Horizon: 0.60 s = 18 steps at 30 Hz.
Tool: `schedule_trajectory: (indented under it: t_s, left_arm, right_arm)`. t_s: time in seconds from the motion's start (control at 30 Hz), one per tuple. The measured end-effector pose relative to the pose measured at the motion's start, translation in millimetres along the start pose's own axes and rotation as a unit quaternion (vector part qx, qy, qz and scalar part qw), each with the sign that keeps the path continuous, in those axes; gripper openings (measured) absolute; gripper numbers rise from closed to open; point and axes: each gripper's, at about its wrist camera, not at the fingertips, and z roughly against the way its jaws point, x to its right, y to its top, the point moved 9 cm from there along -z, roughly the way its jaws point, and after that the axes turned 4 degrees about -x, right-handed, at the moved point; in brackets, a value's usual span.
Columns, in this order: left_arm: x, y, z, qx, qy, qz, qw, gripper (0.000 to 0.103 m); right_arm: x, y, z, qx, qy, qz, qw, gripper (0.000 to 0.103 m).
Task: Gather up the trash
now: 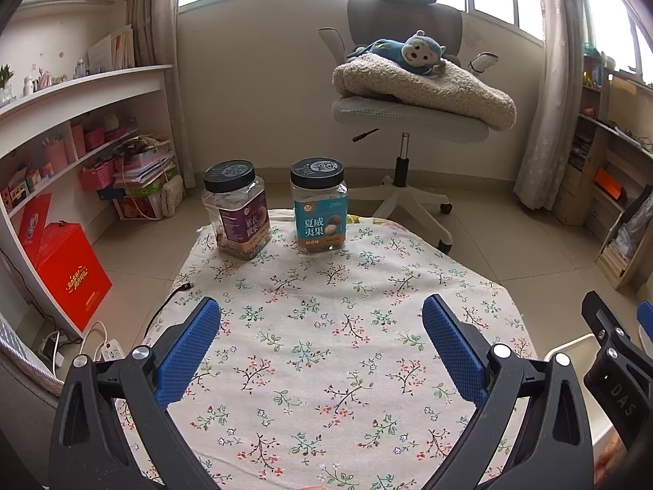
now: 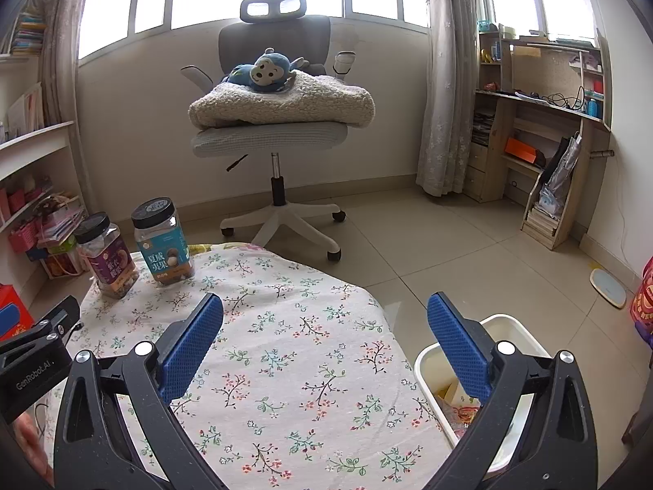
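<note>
Left gripper (image 1: 321, 322) held over the floral cloth (image 1: 310, 326), jaws spread wide, nothing between the blue pads (image 1: 192, 351). Right gripper (image 2: 325, 318) likewise spread wide and empty, poised above the right edge of the same cloth, its right finger (image 2: 459, 347) overlapping the white bin (image 2: 514, 326). Bin stood on the tiled floor (image 2: 428, 253) just beside the table's right edge; wrappers (image 2: 459, 408) lay inside it, mostly hidden behind the finger, kind impossible to tell. Seen from the left wrist, only a corner of the bin (image 1: 571, 345) showed behind the right gripper's black frame. Two black-lidded jars stood upright at the far left of the cloth, near each other but apart: purple-labelled jar (image 1: 238, 212) to the left, teal-labelled jar (image 1: 319, 208) to the right. Black cable (image 1: 171, 298) trailed off the cloth's left edge. Beyond the table, grey office chair (image 2: 277, 130) carried a folded cream blanket (image 2: 285, 102) with a blue plush monkey (image 2: 263, 71) on top. White shelving (image 1: 81, 94) with pink baskets lined the left wall, red box (image 1: 67, 269) on the floor below it; wooden shelves (image 2: 543, 122) stood at the right.
</note>
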Motion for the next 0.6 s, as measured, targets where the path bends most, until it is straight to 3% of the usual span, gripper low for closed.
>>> schedule_trajectory:
  t_s: [0.6]
  left_arm:
    - [15, 1, 1, 0.017, -0.014, -0.019, 0.9996, 0.096]
  right_arm:
    - [9, -1, -3, -0.006, -0.003, -0.006, 1.000, 0.096]
